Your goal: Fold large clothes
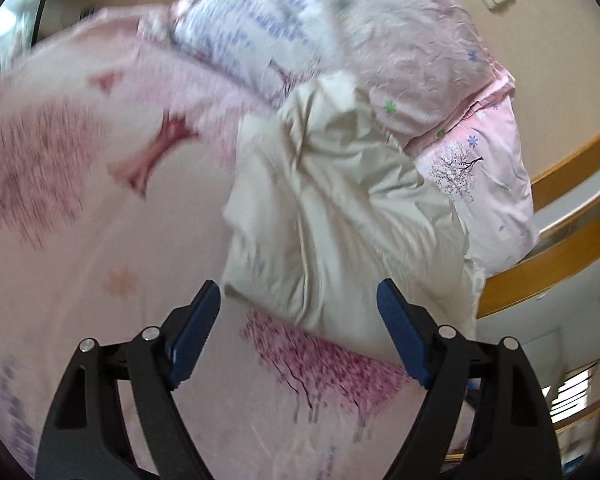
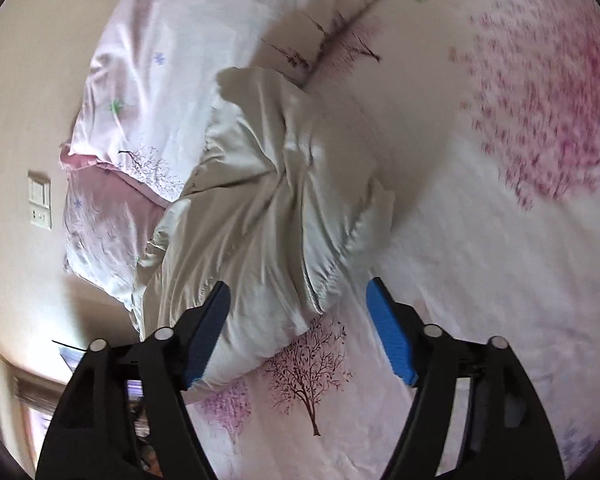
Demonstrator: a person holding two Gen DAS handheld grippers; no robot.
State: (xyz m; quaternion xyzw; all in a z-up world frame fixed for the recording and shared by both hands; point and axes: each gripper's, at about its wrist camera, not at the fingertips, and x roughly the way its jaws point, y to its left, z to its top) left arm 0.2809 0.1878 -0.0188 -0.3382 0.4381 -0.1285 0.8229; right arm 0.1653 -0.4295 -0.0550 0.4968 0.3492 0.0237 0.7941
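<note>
**newbie:** where's the thing you're folding, and are you holding any of it?

**regular:** nope, you've got nothing. Your left gripper (image 1: pixel 298 300) is spread wide with its blue pads clear of the cloth, and your right gripper (image 2: pixel 298 296) is spread too, nothing pinched. The cream garment (image 1: pixel 340 216) lies crumpled in a heap on the pink tree-print bedsheet (image 1: pixel 100 240), its far end pushed up against the floral duvet (image 1: pixel 420 72) bunched beside the wall. In the right wrist view its near end sits just in front of your fingers, partly behind the left-hand pad.

**newbie:** which way does it run?

**regular:** its long axis goes away from you, near end by your grippers, far end tucked at the duvet. In the left view it leans slightly right as it goes back. I can't tell you which end is collar or hem, it's too rumpled.

**newbie:** so what bites you here?

**regular:** my guess, three things. You pinch a bulge and catch several layers at once, so the fold comes out lumpy. You dip too low and grab the bedsheet along with it, since the cloth lies flat on it. And that side runs close to the bed's edge near the wooden rail (image 1: pixel 548 280), so a sloppy drag could slide it off. Find a real edge before you close
</note>
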